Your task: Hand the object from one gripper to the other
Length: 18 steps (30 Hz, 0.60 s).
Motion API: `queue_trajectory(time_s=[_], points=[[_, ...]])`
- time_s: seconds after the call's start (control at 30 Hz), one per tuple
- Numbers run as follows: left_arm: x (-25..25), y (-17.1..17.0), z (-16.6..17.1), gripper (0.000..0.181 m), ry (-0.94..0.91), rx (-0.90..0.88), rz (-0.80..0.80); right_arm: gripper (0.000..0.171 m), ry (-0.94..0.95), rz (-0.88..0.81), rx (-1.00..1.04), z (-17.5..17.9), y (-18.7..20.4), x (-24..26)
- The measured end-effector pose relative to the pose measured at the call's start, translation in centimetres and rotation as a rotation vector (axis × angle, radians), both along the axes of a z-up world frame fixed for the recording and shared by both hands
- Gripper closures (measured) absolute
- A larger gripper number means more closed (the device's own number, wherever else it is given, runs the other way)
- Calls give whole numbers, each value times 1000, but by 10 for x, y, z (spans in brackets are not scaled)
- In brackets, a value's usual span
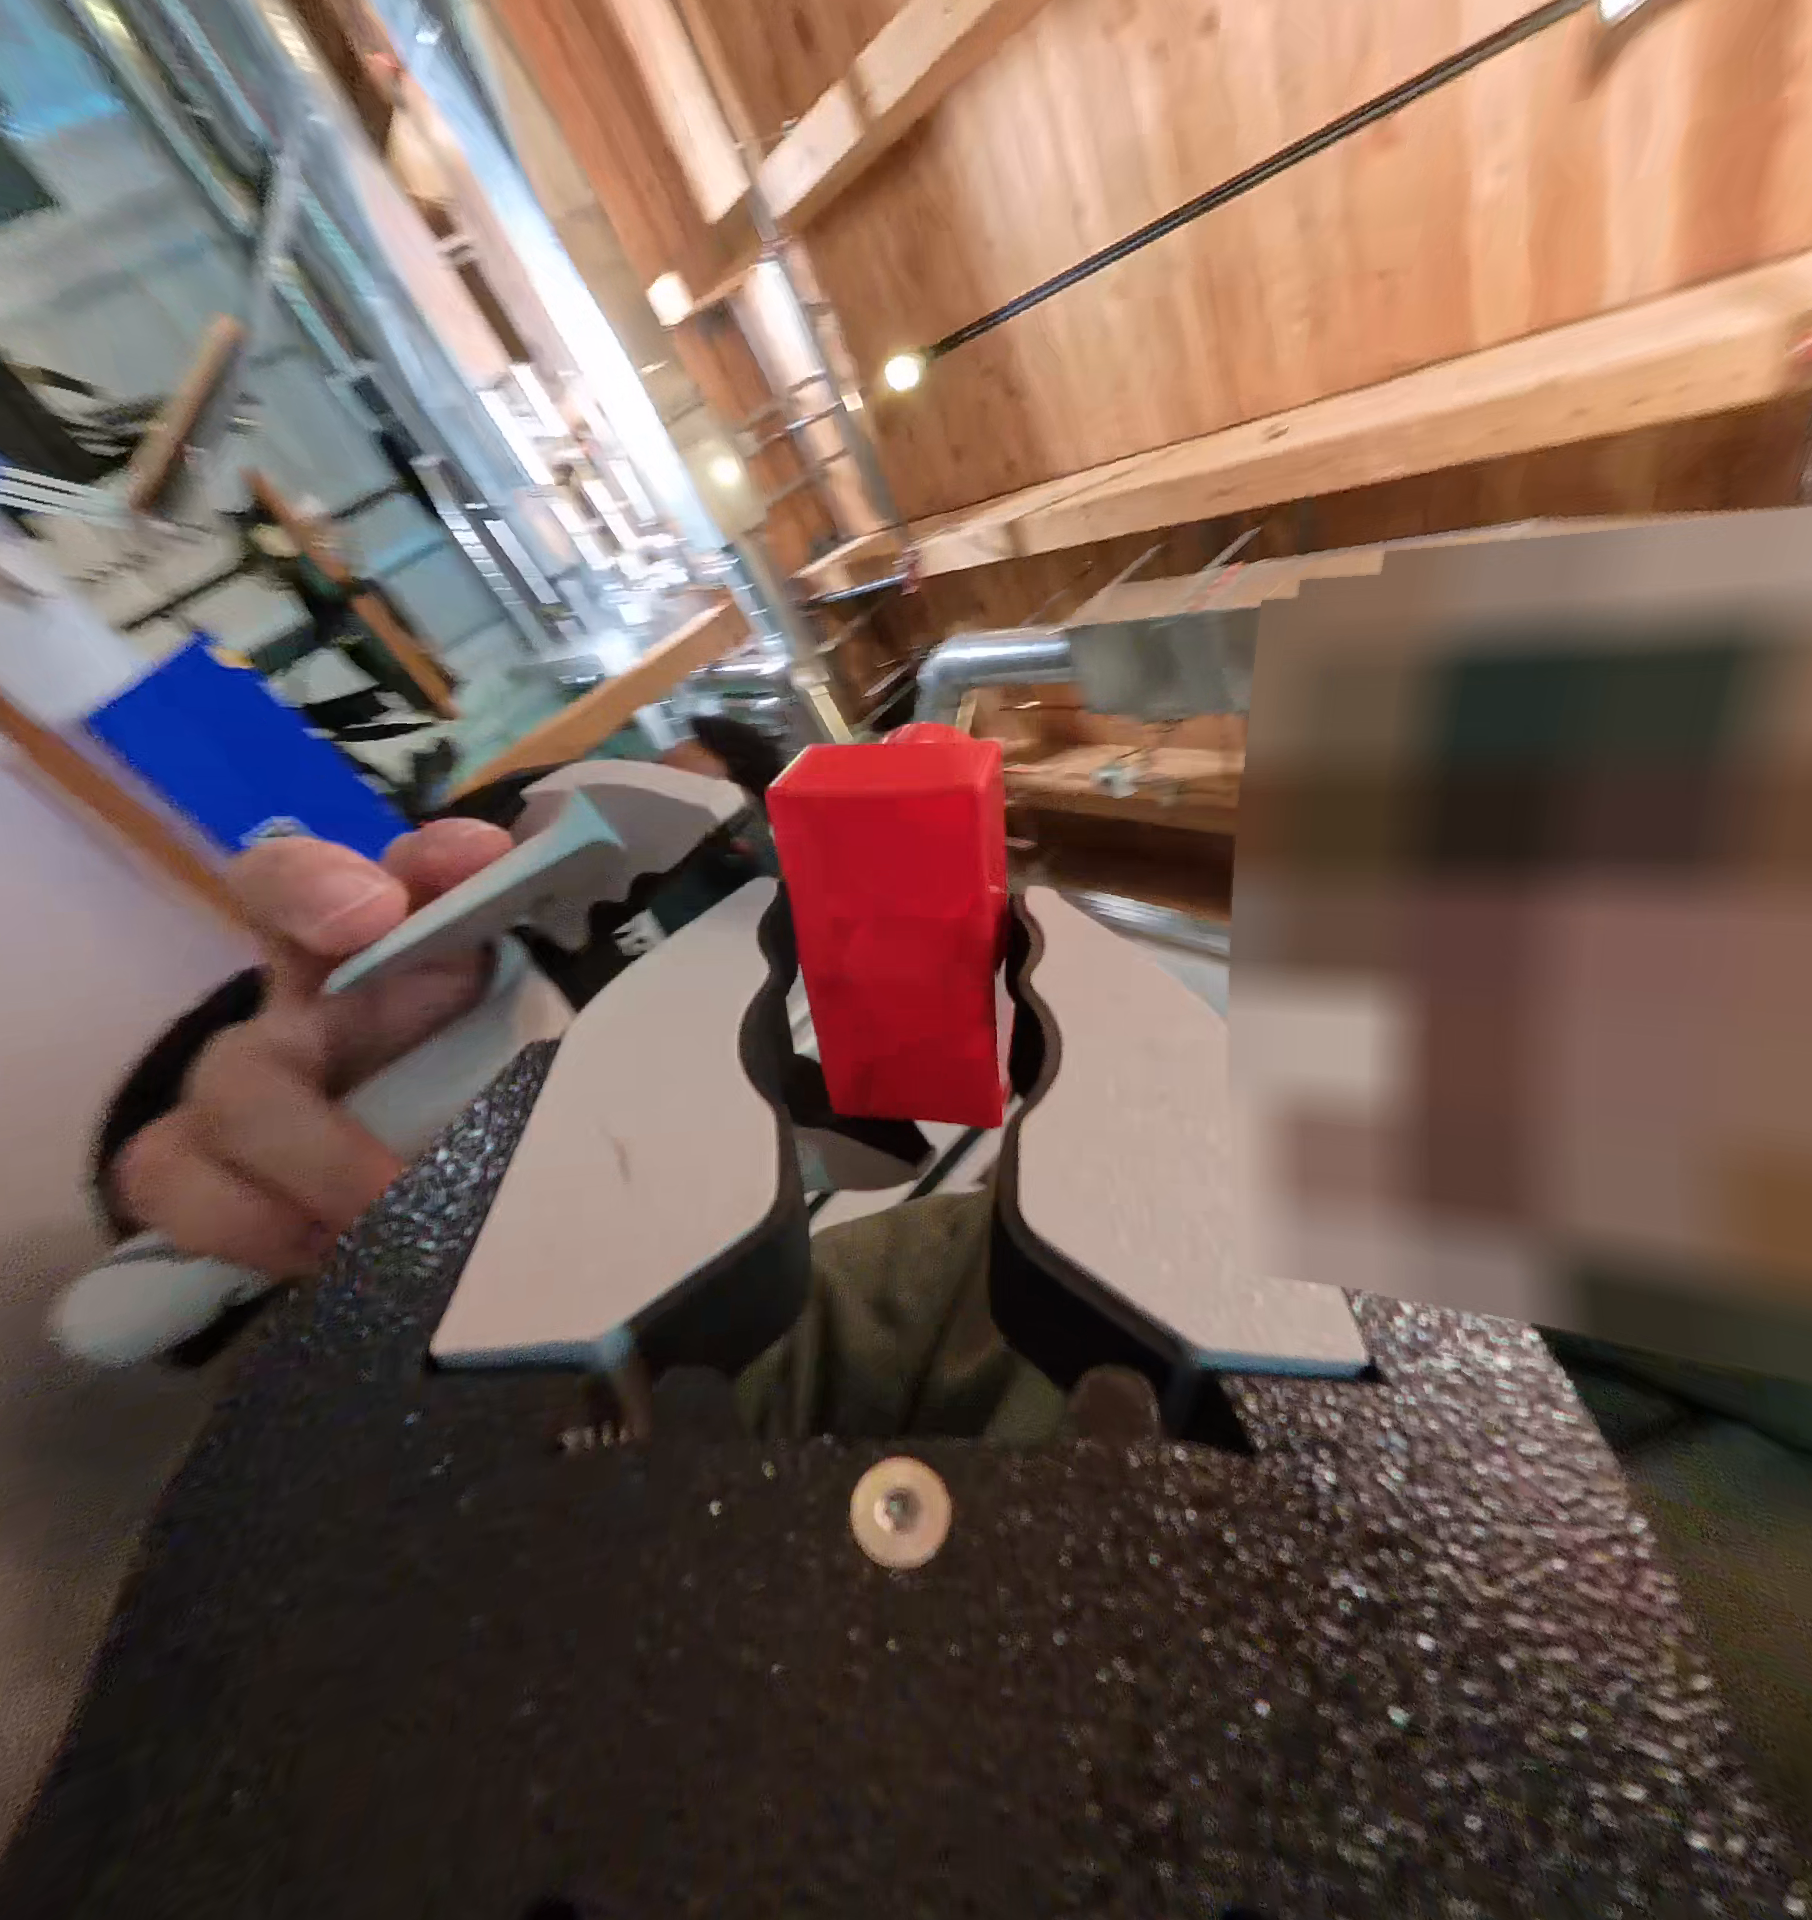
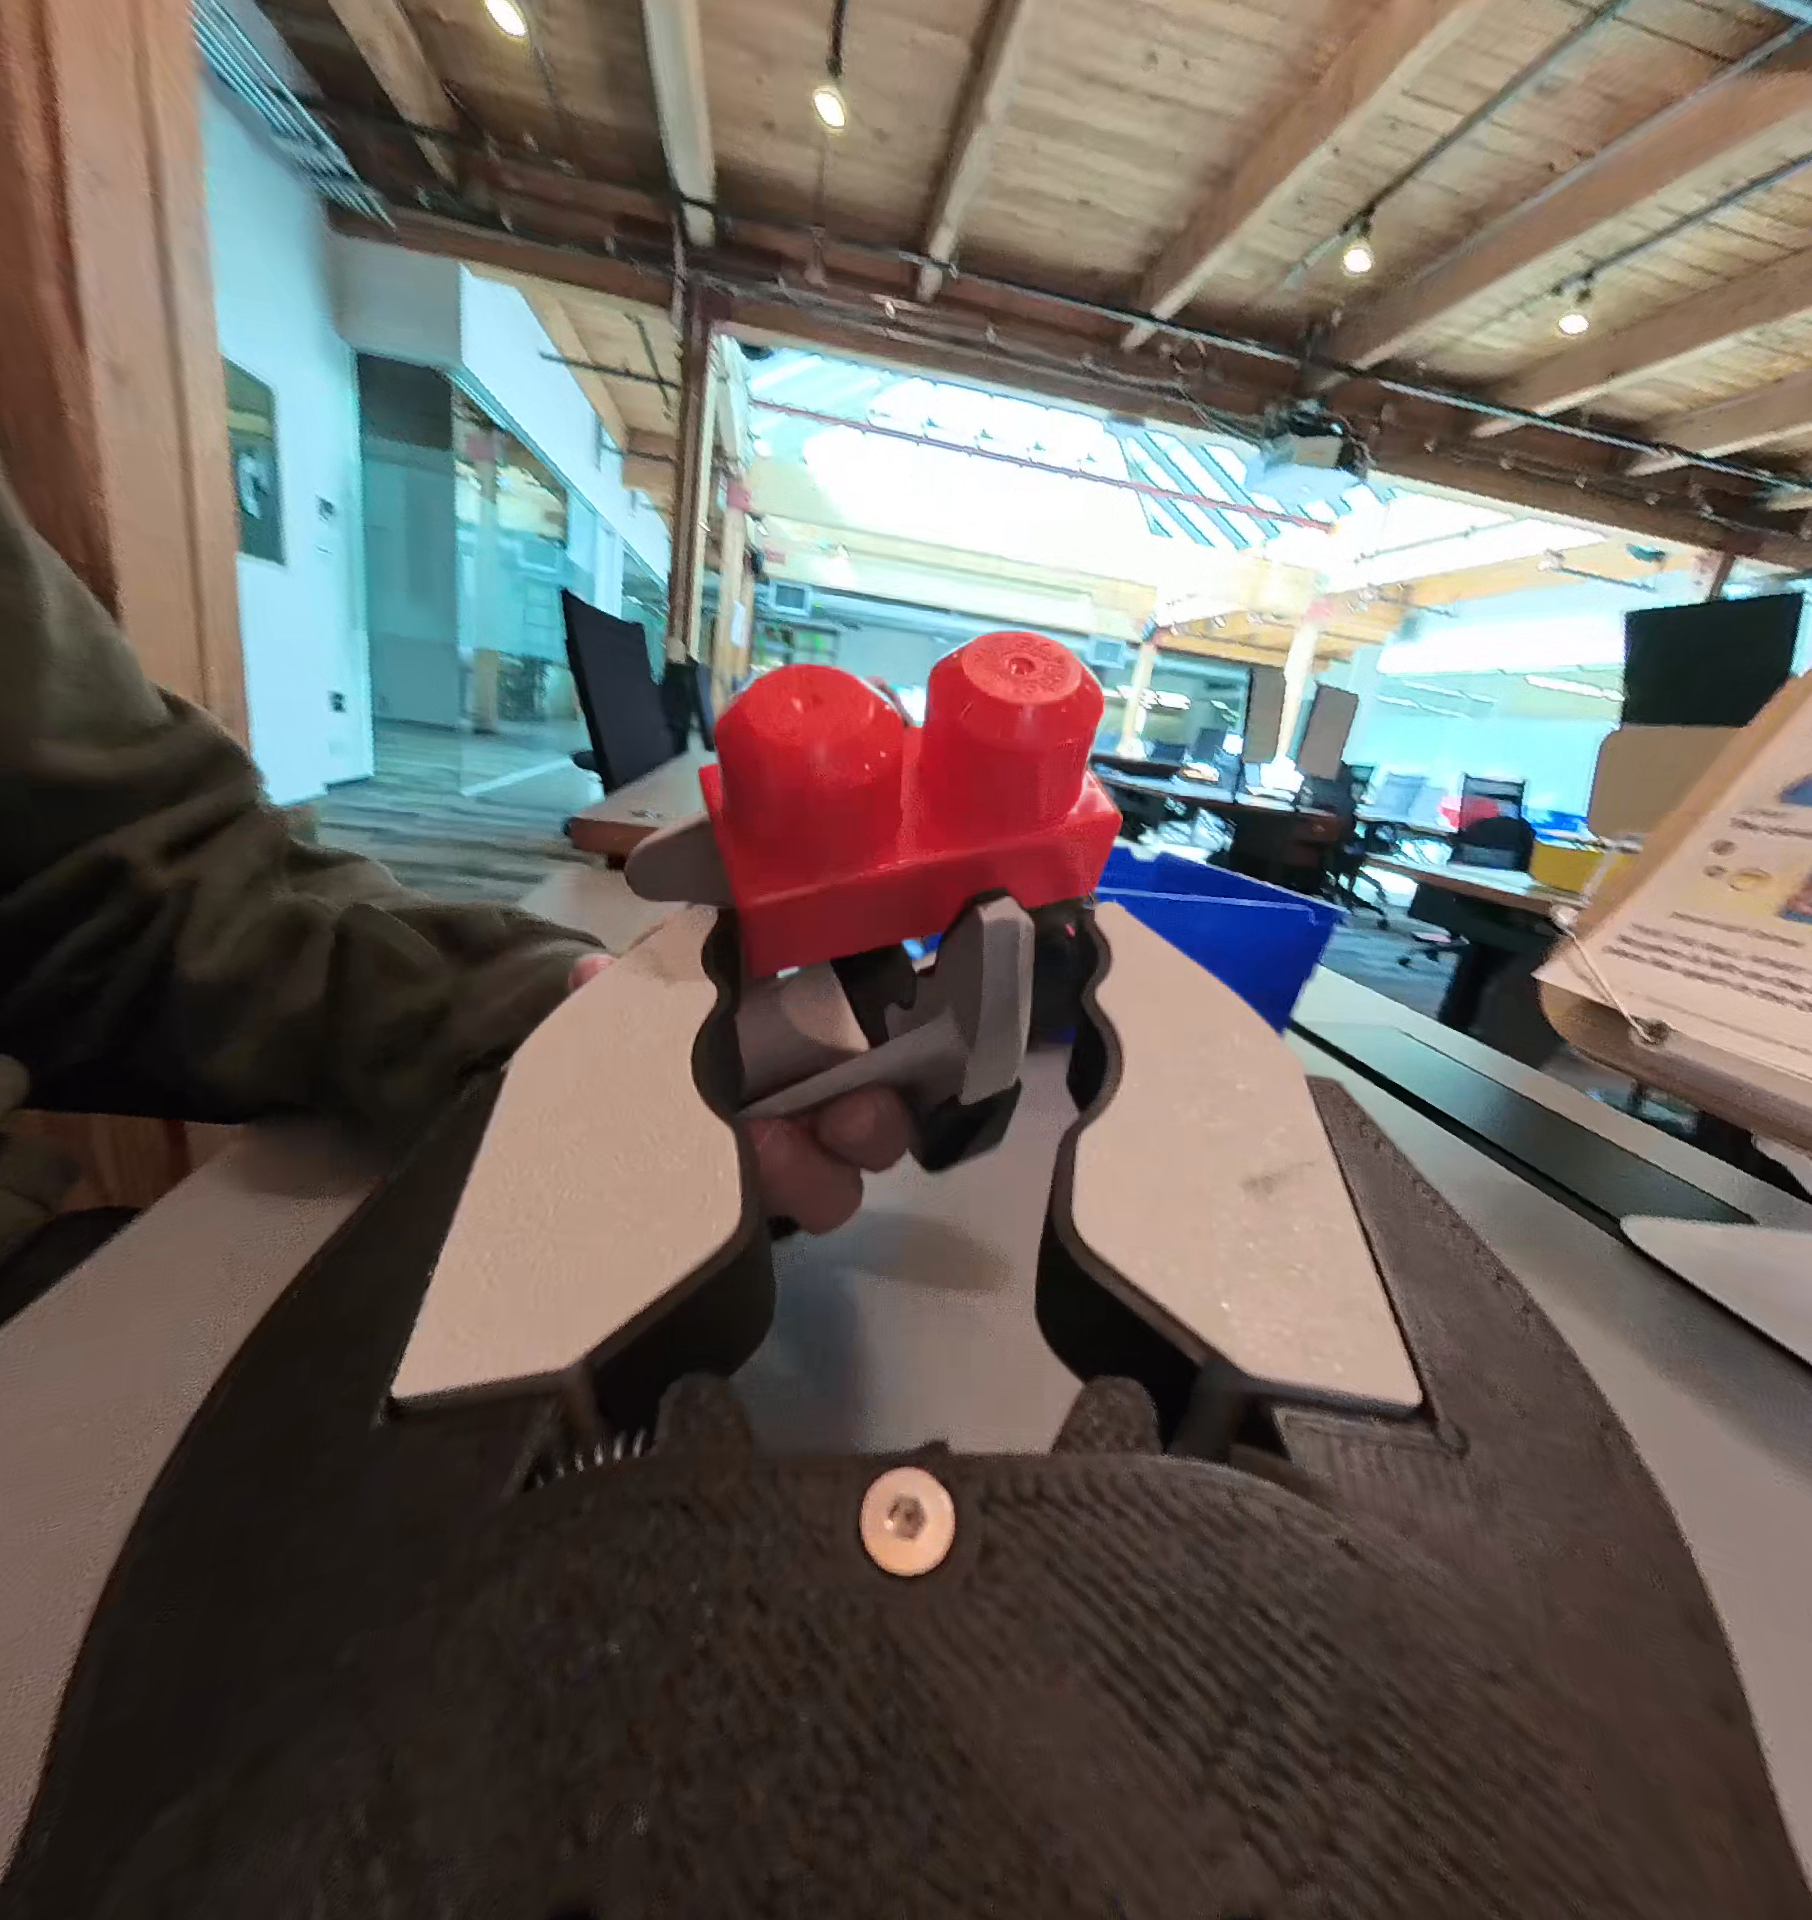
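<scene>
Two left fingers (image 1: pixel 653 1060) pinch red block (image 1: pixel 897 935); right fingers (image 2: pixel 590 1164) spread; grey table (image 2: pixel 154 1351), timber ceiling (image 2: pixel 1089 125).

The left gripper (image 1: pixel 897 940) has its grey fingers (image 1: pixel 663 1049) pressed against the red block (image 1: pixel 897 945), clamping it. The right gripper (image 2: pixel 907 935) stands spread, its fingers (image 2: pixel 1193 1143) apart. A hand (image 1: pixel 289 1039) in an olive sleeve (image 2: pixel 154 883) grips a handle.

Red block (image 1: pixel 897 940) between left gripper (image 1: pixel 897 971) jaws, right gripper (image 1: pixel 569 862) beside.
</scene>
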<state>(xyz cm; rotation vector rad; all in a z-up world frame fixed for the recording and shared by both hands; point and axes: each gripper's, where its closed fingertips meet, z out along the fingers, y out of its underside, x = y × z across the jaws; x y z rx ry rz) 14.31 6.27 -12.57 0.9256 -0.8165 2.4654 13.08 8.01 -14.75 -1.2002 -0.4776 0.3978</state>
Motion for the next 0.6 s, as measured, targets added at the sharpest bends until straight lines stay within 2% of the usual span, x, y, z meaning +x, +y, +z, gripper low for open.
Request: queue_trajectory(time_s=[0.03,0.1,0.17,0.33,0.43,0.6], points=[[4,1,-8,143,33,80,27,104,-9,-33,-11,-2,3,4],[14,9,-27,144,92,254,118,91,-15,-72,-18,-1,4,9],[20,25,-35,144,94,410,252,87,-9,-98,-40,-1,6,16],[22,52,-47,144,-25,935,542,94,129,-122,-130,-3,12,34],[19,44,-57,144,-134,1200,558,101,108,-114,-174,-10,16,29],[16,25,-71,144,-231,1380,506,127,-18,-77,-210,-24,16,14]])
